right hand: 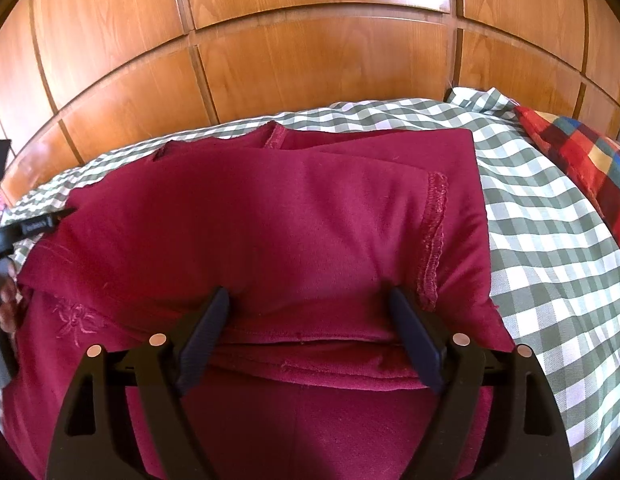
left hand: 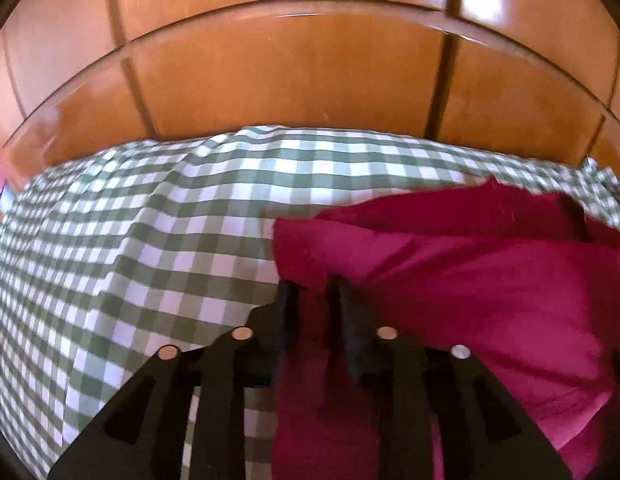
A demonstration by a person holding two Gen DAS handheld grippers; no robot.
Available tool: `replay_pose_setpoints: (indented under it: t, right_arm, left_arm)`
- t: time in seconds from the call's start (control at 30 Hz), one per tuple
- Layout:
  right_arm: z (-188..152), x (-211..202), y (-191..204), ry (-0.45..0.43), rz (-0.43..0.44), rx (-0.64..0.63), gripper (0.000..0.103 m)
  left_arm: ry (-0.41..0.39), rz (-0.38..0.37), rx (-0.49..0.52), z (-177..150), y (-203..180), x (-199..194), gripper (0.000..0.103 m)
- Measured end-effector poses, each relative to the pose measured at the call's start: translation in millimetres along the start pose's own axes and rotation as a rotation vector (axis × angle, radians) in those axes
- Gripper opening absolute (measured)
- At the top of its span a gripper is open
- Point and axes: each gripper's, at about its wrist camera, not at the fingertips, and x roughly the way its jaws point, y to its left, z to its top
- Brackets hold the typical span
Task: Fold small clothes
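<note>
A dark red garment (right hand: pixel 270 216) lies partly folded on a green and white checked bedspread (right hand: pixel 550 240). It has an embroidered flower at its left and a stitched hem at its right. My right gripper (right hand: pixel 308 300) is open, its fingers spread over the garment's near fold. In the left wrist view my left gripper (left hand: pixel 312 288) is shut on the left edge of the same garment (left hand: pixel 470 272), with cloth between its fingers. The left gripper also shows at the left edge of the right wrist view (right hand: pixel 14 232).
A wooden panelled wardrobe (right hand: pixel 310 60) stands right behind the bed. A red, blue and yellow checked cushion (right hand: pixel 582 160) lies at the far right. Bare bedspread (left hand: pixel 130 240) stretches left of the garment.
</note>
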Motion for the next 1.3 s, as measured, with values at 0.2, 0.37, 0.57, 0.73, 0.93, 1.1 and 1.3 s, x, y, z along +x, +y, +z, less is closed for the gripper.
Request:
replay_pose_setpoints:
  t: [0.2, 0.37, 0.57, 0.73, 0.93, 1.1, 1.3]
  right_arm:
    - [-0.1, -0.1, -0.5, 0.0, 0.003, 0.001, 0.082]
    - [-0.1, -0.1, -0.6, 0.0, 0.002, 0.0, 0.082]
    - [0.2, -0.5, -2.2, 0.001, 0.007, 0.004, 0.082]
    - [0.3, -0.5, -1.4, 0.002, 0.006, 0.005, 0.082]
    - [0.4, -0.5, -0.8, 0.002, 0.003, 0.004, 0.082]
    - [0.6, -0.2, -0.6, 0.006, 0.0, 0.001, 0.082]
    - [4.0, -1.3, 1.8, 0.028, -0.024, -0.018, 0.084]
  left_arm:
    - [-0.154, -0.016, -0.036, -15.3, 11.0, -65.6, 0.028]
    - [-0.064, -0.028, 0.087, -44.4, -11.9, -45.5, 0.032]
    - [-0.048, -0.034, 0.065, -47.6, -9.6, -35.6, 0.032]
    - [-0.059, -0.049, 0.027, -51.8, -6.1, -60.5, 0.033]
    - [-0.088, -0.077, 0.015, -91.9, 0.7, -98.4, 0.041]
    - [-0.012, -0.049, 0.039, -131.0, 5.3, -95.7, 0.041]
    - [-0.021, -0.075, -0.008, -136.7, 19.2, -106.3, 0.042]
